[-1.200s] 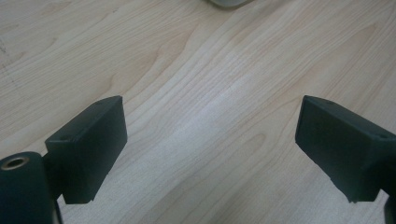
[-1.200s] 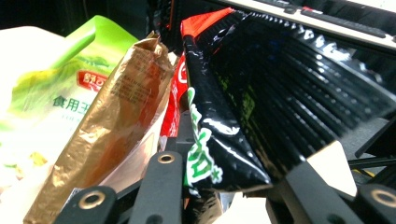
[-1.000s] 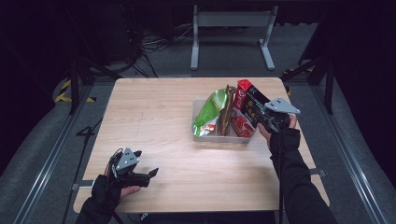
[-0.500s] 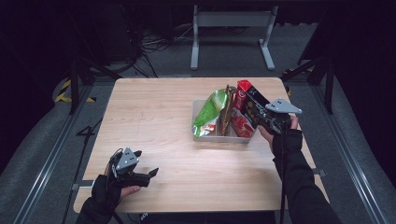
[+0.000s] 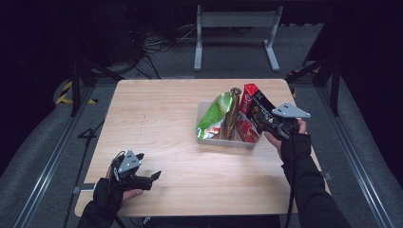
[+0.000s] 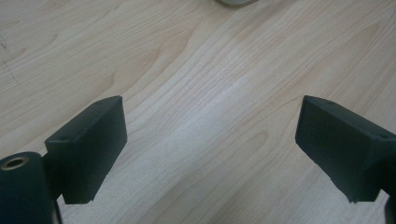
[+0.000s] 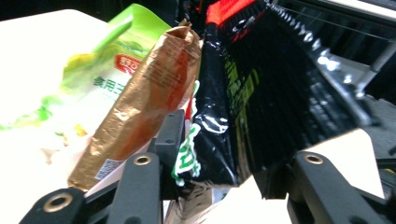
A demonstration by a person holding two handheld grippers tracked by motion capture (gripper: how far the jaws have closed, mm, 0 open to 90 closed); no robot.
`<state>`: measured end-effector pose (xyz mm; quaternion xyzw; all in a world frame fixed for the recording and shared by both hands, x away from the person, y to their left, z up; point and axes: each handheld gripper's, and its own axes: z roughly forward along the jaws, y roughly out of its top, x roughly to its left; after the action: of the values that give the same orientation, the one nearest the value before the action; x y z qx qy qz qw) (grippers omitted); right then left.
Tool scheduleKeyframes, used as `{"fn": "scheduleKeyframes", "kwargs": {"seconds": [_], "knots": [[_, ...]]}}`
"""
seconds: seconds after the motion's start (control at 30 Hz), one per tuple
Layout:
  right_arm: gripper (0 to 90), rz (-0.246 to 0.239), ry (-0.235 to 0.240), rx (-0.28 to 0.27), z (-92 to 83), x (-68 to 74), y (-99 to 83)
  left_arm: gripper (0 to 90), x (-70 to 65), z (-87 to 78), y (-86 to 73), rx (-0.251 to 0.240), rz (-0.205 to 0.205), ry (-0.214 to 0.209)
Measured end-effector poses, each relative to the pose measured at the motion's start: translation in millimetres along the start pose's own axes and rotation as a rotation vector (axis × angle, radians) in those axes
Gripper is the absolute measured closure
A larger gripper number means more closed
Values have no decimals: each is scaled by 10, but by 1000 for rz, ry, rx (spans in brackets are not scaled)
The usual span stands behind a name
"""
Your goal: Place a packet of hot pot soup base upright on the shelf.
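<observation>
Snack bags in tray on pale wood table, dark room; right gripper fingers round black bag, left gripper fingers apart.

This looks like a lab or recording studio rather than a home. A plain wooden table stands alone on grey carpet, ringed by dark surroundings, with metal floor rails along both its sides (hazard tape beside the left one), tangled cables and a grey metal stand beyond its far edge.
</observation>
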<state>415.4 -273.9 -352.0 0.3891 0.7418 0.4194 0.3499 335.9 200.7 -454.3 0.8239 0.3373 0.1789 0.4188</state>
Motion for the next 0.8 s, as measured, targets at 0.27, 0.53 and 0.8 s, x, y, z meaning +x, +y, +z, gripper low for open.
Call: {"fn": "scheduleKeyframes", "kwargs": {"seconds": [0.27, 0.53, 0.8], "knots": [[537, -16, 15, 6, -101, -31, 18, 95, -2, 3, 2, 4, 6, 0], [532, -30, 24, 12, -186, -30, -8, 95, 0, 2, 2, 7, 5, -1], [525, -52, 33, 20, -261, -28, -48, 95, -1, 4, 3, 11, 9, 0]]}}
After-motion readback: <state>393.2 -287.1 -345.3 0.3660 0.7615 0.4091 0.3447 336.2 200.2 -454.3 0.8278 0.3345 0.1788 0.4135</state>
